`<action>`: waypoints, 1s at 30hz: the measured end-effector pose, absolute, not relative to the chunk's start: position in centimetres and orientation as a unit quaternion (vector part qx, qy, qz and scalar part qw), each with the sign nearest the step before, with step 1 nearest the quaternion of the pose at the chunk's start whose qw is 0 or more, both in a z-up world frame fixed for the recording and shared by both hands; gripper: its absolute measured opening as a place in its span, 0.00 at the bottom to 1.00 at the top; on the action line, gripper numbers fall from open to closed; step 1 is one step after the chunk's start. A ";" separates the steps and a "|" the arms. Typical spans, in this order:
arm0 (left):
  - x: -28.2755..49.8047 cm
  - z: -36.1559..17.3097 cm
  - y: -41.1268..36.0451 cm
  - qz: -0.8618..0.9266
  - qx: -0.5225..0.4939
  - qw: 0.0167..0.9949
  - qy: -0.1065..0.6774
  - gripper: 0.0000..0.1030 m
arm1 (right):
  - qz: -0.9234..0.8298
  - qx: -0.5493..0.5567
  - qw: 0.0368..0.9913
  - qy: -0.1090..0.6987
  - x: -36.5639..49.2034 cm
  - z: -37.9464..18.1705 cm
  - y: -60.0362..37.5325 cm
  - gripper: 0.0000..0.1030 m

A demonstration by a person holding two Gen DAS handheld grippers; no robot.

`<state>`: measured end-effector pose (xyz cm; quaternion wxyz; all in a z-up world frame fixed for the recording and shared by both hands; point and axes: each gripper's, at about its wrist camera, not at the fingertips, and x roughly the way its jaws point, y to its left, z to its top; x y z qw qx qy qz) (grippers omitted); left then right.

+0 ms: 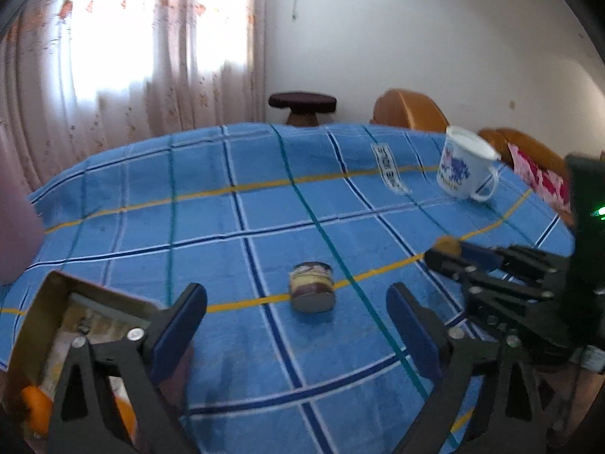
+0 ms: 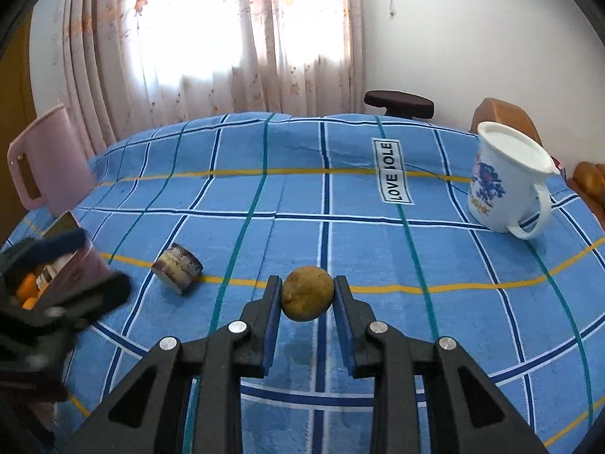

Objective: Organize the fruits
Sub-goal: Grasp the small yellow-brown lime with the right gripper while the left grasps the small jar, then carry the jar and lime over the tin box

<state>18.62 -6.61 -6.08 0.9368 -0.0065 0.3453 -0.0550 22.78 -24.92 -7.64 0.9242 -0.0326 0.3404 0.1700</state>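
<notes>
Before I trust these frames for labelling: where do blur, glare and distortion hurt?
Left wrist view: soft all over, with the jar and mug smeared; window blown out. Right wrist view: sharper, the fruit crisp in the right gripper, but the left gripper is motion-blurred; window glare again. Both bend the tablecloth lines.

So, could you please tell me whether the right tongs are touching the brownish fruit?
Touching. In the right wrist view, both blue pads of the right tongs press the sides of the brownish fruit.

A blue plaid cloth (image 2: 287,204) covers the table. On it rest a small jar (image 2: 177,266) on its side, a white mug (image 2: 504,181), a pink pitcher (image 2: 49,159) and an open box (image 1: 75,325).
</notes>
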 end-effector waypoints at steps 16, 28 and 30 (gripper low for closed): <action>23.5 -9.5 -7.8 -0.087 -0.025 0.899 0.428 0.40 | 0.192 -0.010 0.927 0.322 22.2 -7.4 -25.7 0.28; 21.1 -7.8 -8.2 -0.098 -0.007 0.920 0.380 0.35 | 0.190 -0.010 0.941 0.280 20.9 -6.5 -25.8 0.28; 20.8 -7.6 -8.2 -0.098 -0.008 0.924 0.369 0.35 | 0.190 -0.009 0.944 0.270 20.6 -6.3 -25.9 0.28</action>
